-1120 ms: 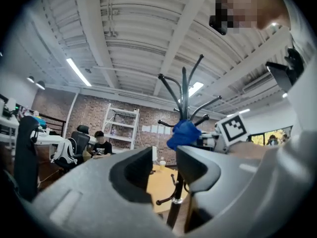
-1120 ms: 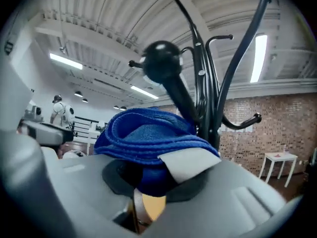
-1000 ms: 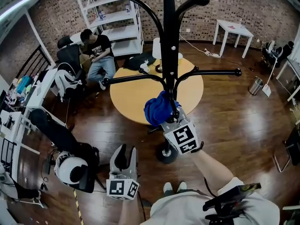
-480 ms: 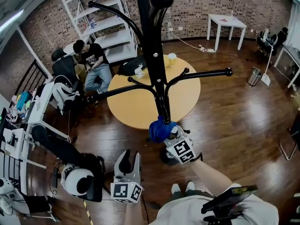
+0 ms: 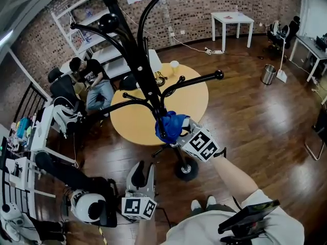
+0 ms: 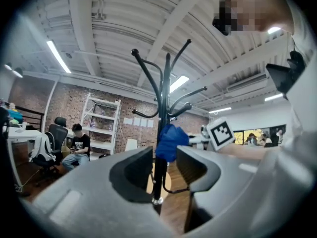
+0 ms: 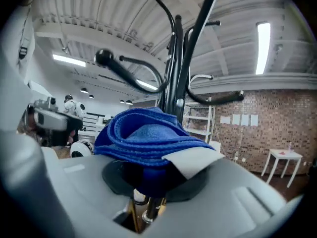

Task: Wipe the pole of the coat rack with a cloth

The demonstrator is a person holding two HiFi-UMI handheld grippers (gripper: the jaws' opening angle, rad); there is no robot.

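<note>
head view: we are pressing the blue cloth (image 5: 170, 126), clamped in our right gripper (image 5: 179, 135), against the coat rack pole (image 5: 137, 60) below the hooks (image 5: 196, 80), mid-wipe; left gripper view: our left gripper (image 6: 165, 165) is hanging spread and empty; right gripper view: the cloth is bunching on the pole, so next we are likely needing a firm slide along it.

The blue cloth (image 5: 171, 126) hides the pole (image 5: 140, 73) beneath it; the pole's top looks cropped in head view.

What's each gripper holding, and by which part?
Right gripper: shut on the blue cloth, pinched at its bunched underside, with the folds spilling over the jaws against the coat rack pole. Left gripper: open, nothing held.
</note>
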